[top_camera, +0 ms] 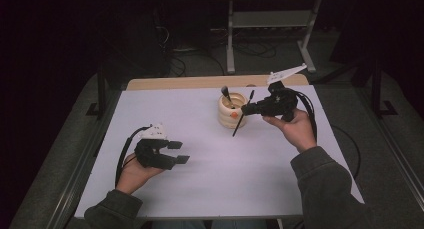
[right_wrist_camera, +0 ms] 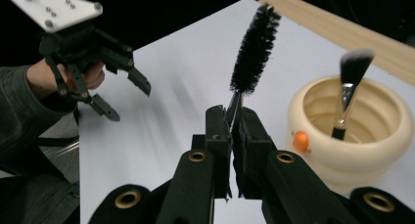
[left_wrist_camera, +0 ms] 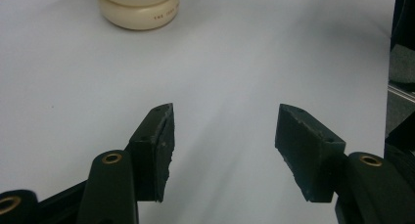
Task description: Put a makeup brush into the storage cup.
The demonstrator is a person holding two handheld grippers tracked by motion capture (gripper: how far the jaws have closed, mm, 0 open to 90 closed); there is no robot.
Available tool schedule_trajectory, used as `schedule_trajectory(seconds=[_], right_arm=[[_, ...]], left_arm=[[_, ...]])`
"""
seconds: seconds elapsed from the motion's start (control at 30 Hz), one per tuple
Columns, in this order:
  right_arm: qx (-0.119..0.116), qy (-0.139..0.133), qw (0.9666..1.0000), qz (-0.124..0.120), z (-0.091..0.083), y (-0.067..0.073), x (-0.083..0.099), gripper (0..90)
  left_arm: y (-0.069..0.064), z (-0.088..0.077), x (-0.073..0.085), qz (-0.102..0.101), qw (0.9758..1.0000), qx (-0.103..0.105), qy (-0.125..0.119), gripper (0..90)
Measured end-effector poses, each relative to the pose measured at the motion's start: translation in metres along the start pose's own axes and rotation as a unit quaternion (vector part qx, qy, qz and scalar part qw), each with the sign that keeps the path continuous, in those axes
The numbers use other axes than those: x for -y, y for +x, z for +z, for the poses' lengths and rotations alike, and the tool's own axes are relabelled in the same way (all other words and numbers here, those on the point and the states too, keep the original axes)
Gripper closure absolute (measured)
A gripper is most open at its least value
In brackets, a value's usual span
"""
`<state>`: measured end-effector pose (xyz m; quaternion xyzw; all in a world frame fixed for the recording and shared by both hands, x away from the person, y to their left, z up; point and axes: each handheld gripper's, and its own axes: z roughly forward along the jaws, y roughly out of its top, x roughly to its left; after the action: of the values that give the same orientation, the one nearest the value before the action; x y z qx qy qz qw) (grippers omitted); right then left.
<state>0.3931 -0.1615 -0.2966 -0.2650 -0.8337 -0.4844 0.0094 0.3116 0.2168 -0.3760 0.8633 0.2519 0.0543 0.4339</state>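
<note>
Clamped jaws of the right gripper (right_wrist_camera: 234, 117) pinch the thin stem of a black bottle brush (right_wrist_camera: 254, 50), whose bristled head rises past the tips in the right gripper view and whose handle slants down toward the table in the high view (top_camera: 242, 114). Just beside those jaws, on the side where the brush head leans, stands a cream ribbed holder (right_wrist_camera: 355, 116) with an orange spot on its wall; a makeup brush (right_wrist_camera: 348, 89) with a pale-tipped dark head stands upright inside it, its handle hidden below the rim. In the high view the bottle brush crosses in front of the holder's near wall (top_camera: 229, 114), held clear of the white table cover (top_camera: 215, 154); whether it touches the holder cannot be told. A wooden table edge (top_camera: 210, 82) runs beyond the holder. Well apart from all this, the left gripper (left_wrist_camera: 225, 136) is held low over the bare white cover, its jaws spread wide with nothing between the pads (left_wrist_camera: 161, 141). Ahead of those open jaws and off to one side, the holder's base (left_wrist_camera: 139, 11) is the nearest thing, with open cover between. A sleeve (top_camera: 320, 179) covers the right forearm.
</note>
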Motion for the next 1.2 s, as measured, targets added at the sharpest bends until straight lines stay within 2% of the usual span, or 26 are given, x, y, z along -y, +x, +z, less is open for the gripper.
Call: schedule_trajectory(seconds=[0.13,0.47,0.8,0.83,1.2], right_arm=[[0.009,-0.002,0.9999,-0.003,-0.003,-0.004,-0.012,84.4],[0.021,-0.004,0.9998,-0.005,-0.008,-0.014,-0.035,84.5],[0.038,-0.008,0.9992,-0.007,-0.01,-0.026,-0.061,84.5],[0.039,-0.008,0.9992,-0.009,-0.01,-0.028,-0.062,84.5],[0.067,-0.005,0.9978,0.003,-0.008,-0.043,-0.085,84.5]], left_arm=[[0.001,-0.001,0.002,0.002,1.0,-0.006,-0.001,37.8],[0.003,-0.005,0.005,-0.013,0.9998,-0.016,-0.006,35.9],[0.004,-0.008,0.007,-0.015,0.9996,-0.021,-0.012,35.2],[0.005,-0.009,0.007,-0.01,0.9997,-0.022,-0.008,35.2],[0.006,-0.011,0.009,-0.016,0.9995,-0.021,-0.017,34.7]])
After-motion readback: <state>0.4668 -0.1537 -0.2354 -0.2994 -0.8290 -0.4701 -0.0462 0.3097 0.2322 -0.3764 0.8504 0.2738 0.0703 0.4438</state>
